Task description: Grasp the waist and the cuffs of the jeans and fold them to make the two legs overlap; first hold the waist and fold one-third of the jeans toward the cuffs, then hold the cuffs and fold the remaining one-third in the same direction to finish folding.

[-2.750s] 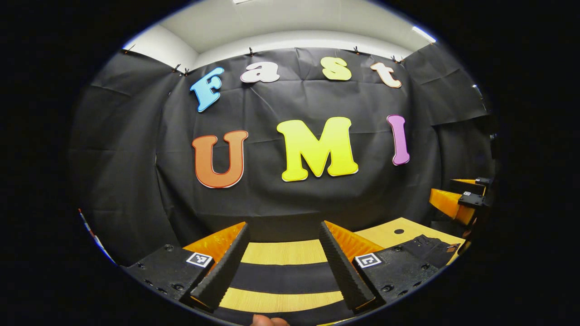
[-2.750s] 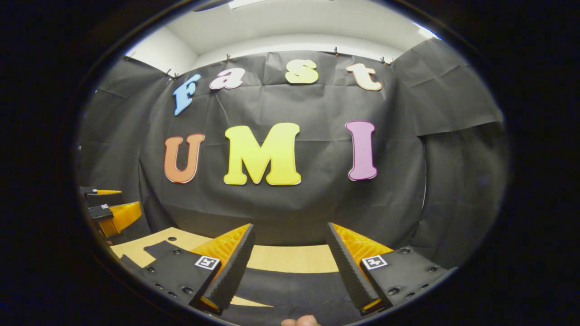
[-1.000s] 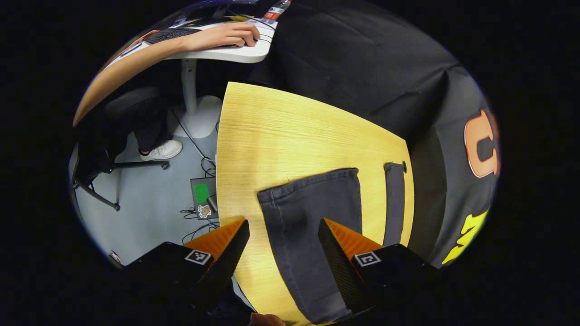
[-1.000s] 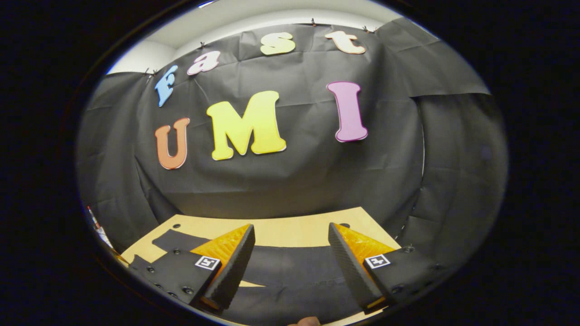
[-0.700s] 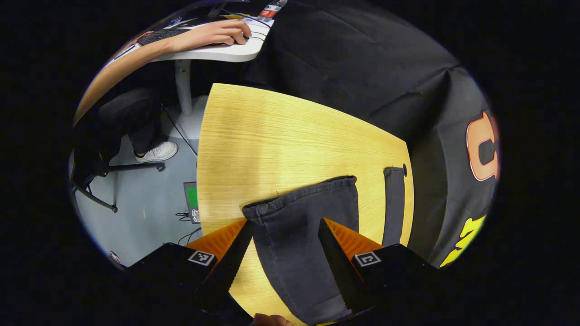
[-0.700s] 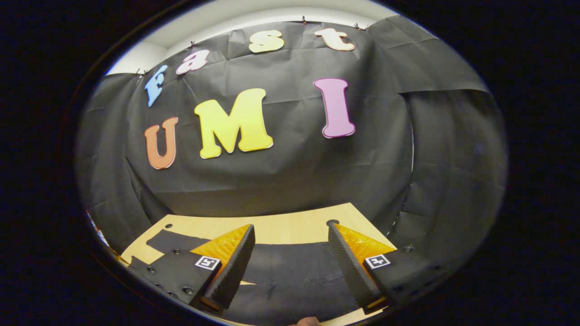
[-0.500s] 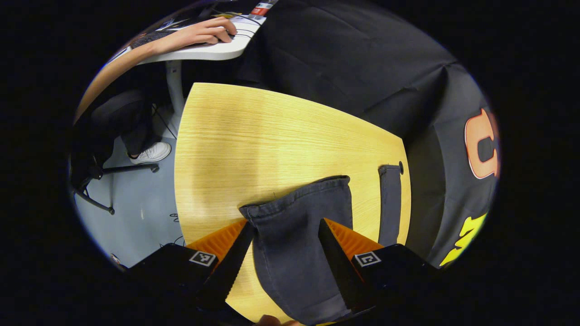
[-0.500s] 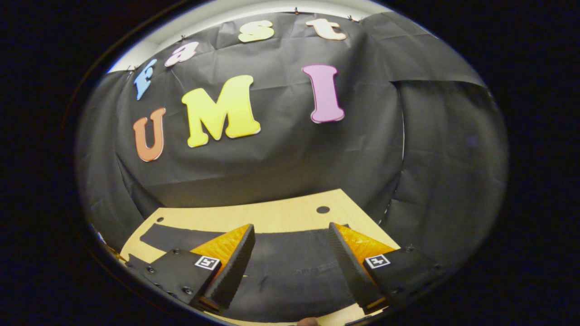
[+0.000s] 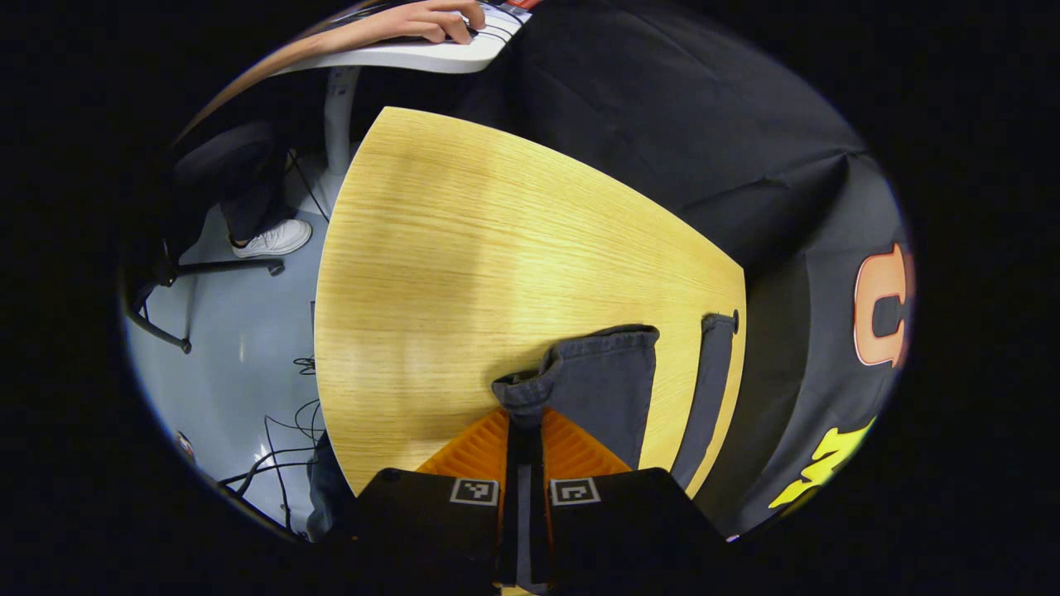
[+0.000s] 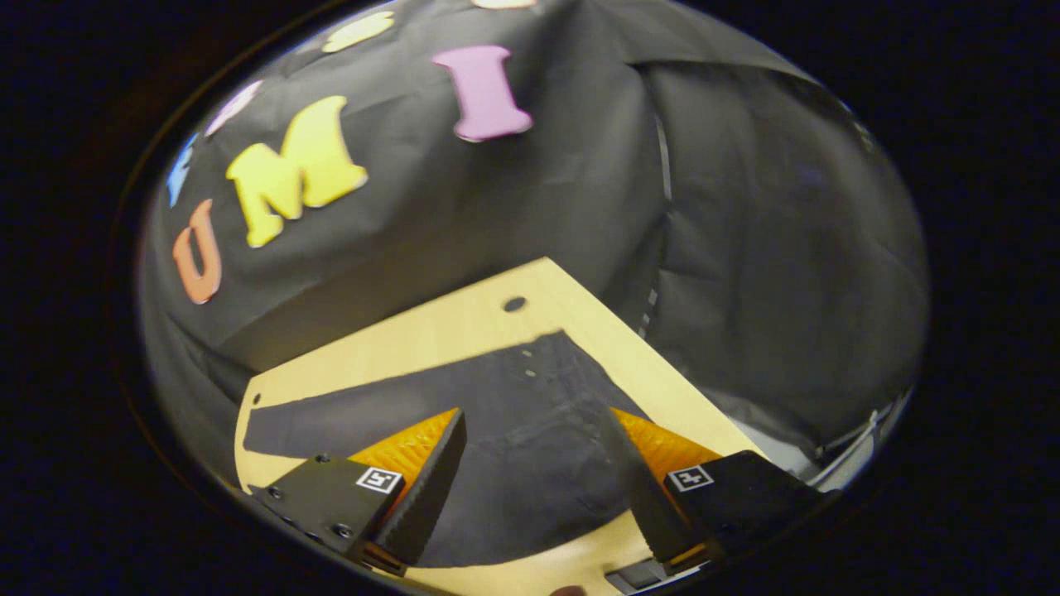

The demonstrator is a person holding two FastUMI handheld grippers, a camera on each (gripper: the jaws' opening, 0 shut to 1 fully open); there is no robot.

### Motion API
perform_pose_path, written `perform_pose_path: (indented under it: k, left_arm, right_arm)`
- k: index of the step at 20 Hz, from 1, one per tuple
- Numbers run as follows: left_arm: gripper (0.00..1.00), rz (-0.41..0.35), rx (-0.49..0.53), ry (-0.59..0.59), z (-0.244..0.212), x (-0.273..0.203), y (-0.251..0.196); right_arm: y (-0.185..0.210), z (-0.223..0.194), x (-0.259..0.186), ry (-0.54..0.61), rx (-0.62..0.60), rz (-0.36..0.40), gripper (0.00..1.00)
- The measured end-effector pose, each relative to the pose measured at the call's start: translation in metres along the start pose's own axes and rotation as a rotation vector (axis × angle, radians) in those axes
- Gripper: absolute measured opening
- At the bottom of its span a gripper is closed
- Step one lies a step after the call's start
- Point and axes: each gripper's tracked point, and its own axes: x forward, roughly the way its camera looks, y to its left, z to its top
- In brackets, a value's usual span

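Dark grey jeans [image 10: 373, 406] lie flat on the light wooden table [image 10: 464, 323], legs running left and the waist at the right. In the left gripper view my left gripper [image 9: 523, 430] is shut on the near leg's cuff [image 9: 596, 372], which bunches up at the fingertips. The far leg [image 9: 712, 372] lies flat along the table's back edge. In the right gripper view my right gripper [image 10: 534, 414] stands open above the waist part of the jeans, a finger [image 10: 422, 488] on either side, with no cloth between them.
A person's hand [image 9: 431, 16] rests on a white desk beyond the table's left end, with a chair base [image 9: 166, 281] and cables [image 9: 281, 430] on the grey floor. The table has a small hole [image 10: 514, 304] near its back right corner.
My left gripper has closed on the near cuff and the cloth has puckered. My right gripper has tipped down from the wall toward the waist.
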Motion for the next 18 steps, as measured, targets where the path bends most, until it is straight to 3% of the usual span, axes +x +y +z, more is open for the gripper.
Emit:
perform_pose_path:
  k: [1,2,4,6,7,8,9,12,14,16,18]
  left_arm:
    - [0.08,0.0,0.009,0.0,0.0,0.0,0.0]
    - [0.08,-0.001,0.009,0.0,0.0,0.001,0.0]
    - [0.08,-0.013,-0.006,0.004,0.0,0.001,0.0]
    - [0.08,-0.025,-0.023,0.008,0.0,0.0,-0.001]
    - [0.08,-0.03,-0.027,0.01,0.0,0.0,-0.001]
    - [0.08,-0.033,-0.033,0.012,0.0,0.001,-0.001]
    - [0.08,-0.036,-0.039,0.013,0.0,0.001,-0.001]
    - [0.08,-0.047,-0.06,0.016,0.001,0.001,-0.001]
    - [0.08,-0.051,-0.088,0.019,0.0,0.002,-0.002]
    - [0.08,-0.048,-0.105,0.024,0.0,0.001,-0.002]
    - [0.08,-0.036,-0.094,0.027,0.001,0.002,-0.003]
  right_arm:
    - [-0.026,-0.006,0.011,0.057,0.068,-0.051,1.0]
    - [-0.048,-0.014,0.021,0.11,0.126,-0.097,0.96]
    - [-0.08,-0.031,0.034,0.205,0.225,-0.163,0.97]
    - [-0.089,-0.051,0.043,0.295,0.292,-0.177,0.97]
    - [-0.09,-0.063,0.046,0.339,0.316,-0.173,0.89]
    - [-0.09,-0.075,0.05,0.381,0.336,-0.177,0.9]
    - [-0.088,-0.083,0.055,0.411,0.367,-0.17,0.97]
    - [-0.08,-0.089,0.061,0.428,0.394,-0.158,0.93]
    - [-0.078,-0.094,0.071,0.465,0.393,-0.145,0.73]
    - [-0.089,-0.097,0.072,0.473,0.379,-0.189,0.45]
    - [-0.088,-0.097,0.073,0.471,0.41,-0.177,0.17]
